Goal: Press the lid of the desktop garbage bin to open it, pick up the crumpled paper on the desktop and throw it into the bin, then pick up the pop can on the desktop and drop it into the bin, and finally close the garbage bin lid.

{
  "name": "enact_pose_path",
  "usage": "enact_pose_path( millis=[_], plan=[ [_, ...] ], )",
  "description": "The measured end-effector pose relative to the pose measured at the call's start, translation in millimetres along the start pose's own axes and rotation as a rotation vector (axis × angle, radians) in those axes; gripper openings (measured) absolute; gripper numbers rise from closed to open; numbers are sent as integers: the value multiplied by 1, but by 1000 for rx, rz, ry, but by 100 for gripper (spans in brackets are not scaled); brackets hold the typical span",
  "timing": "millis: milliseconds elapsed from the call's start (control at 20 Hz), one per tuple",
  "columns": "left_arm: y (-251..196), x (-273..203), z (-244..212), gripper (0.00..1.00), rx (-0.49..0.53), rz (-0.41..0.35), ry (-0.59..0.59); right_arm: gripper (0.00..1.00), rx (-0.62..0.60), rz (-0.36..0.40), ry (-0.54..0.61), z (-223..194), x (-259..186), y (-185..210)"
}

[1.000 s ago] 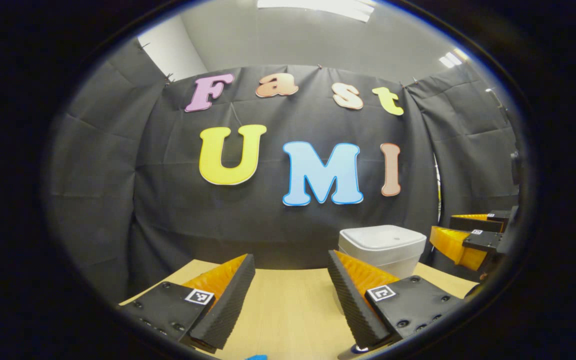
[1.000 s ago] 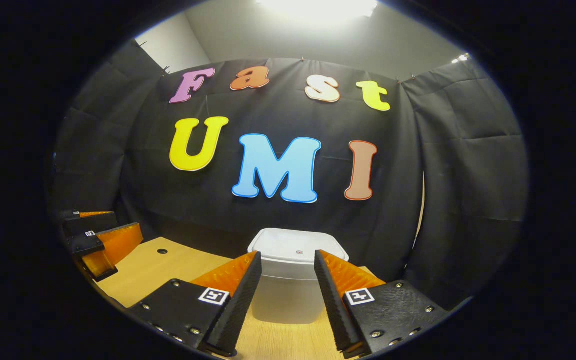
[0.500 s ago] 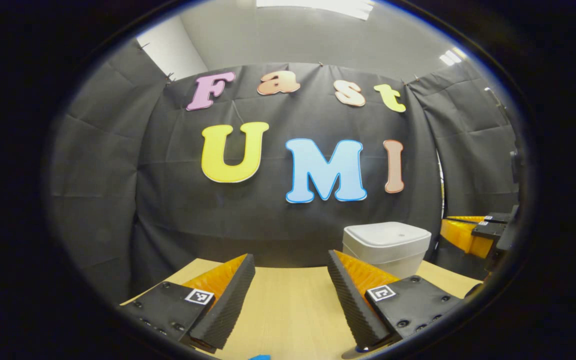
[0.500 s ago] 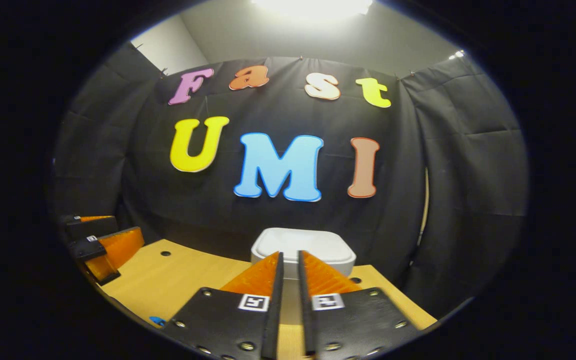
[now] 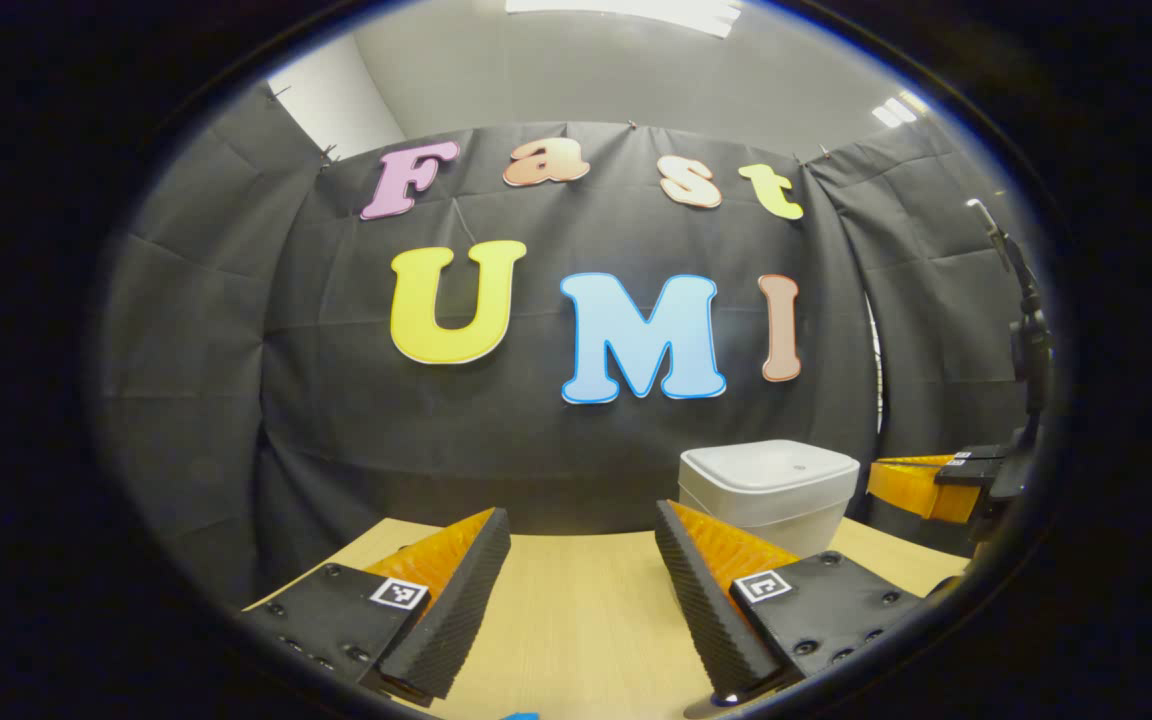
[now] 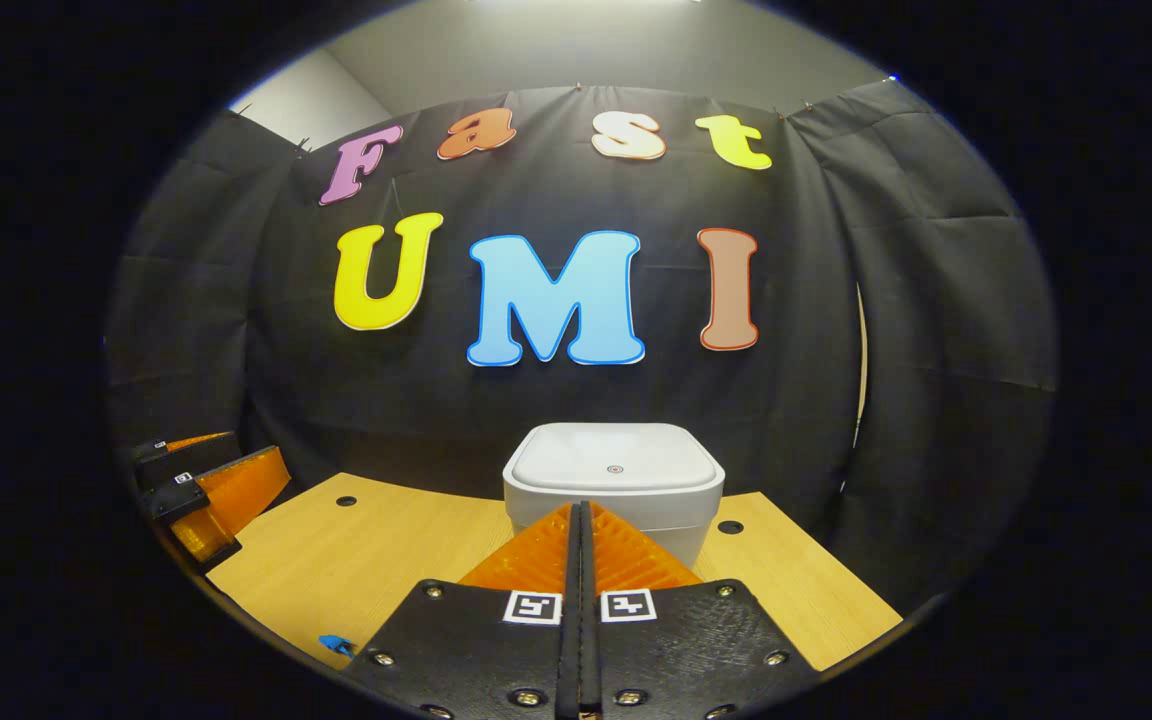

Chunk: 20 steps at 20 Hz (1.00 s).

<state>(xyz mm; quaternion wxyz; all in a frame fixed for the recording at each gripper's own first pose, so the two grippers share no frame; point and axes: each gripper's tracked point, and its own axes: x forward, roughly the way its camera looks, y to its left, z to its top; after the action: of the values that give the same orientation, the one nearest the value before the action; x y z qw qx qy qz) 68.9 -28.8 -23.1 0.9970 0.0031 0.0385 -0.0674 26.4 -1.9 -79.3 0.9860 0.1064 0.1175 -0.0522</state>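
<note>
White plastic garbage bin (image 6: 613, 480), lid down, stands at centre of the right gripper view on the wooden desktop (image 6: 386, 560), before the black cloth wall. The right gripper (image 6: 581, 515), fingers pressed together with nothing between, points at the bin from bottom centre. In the left gripper view, the left gripper (image 5: 581, 530) is spread wide and empty at bottom centre; bin at lower right.

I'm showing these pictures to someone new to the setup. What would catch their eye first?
Probably the white garbage bin, lid down, standing at the back of the wooden desktop against the black cloth wall. Right in front of it, the right hand-held gripper points at it with its fingers pressed together, while the left hand-held gripper is spread wide over bare wood.
</note>
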Motion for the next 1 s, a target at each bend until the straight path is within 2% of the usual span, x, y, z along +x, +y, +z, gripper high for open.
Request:
enact_pose_path(
  millis=[150, 350, 500, 600, 1000],
  plan=[
    [-4, 1, 1, 92, 16, -13, 1, 0, -15, -1, 11, 2, 9, -4],
    [-13, 5, 0, 99, 8, -37, 8, 0, -49, -9, 8, 7, 26, -9],
    [-15, 3, -1, 99, 3, -45, 9, 0, -52, -35, -10, 15, 43, -19],
    [-13, 2, 1, 95, 5, -40, 8, 0, -42, -43, -19, 19, 54, -24],
    [9, -5, -1, 95, 3, 11, 5, 0, -4, -63, 2, 11, 90, -29]
  ],
)
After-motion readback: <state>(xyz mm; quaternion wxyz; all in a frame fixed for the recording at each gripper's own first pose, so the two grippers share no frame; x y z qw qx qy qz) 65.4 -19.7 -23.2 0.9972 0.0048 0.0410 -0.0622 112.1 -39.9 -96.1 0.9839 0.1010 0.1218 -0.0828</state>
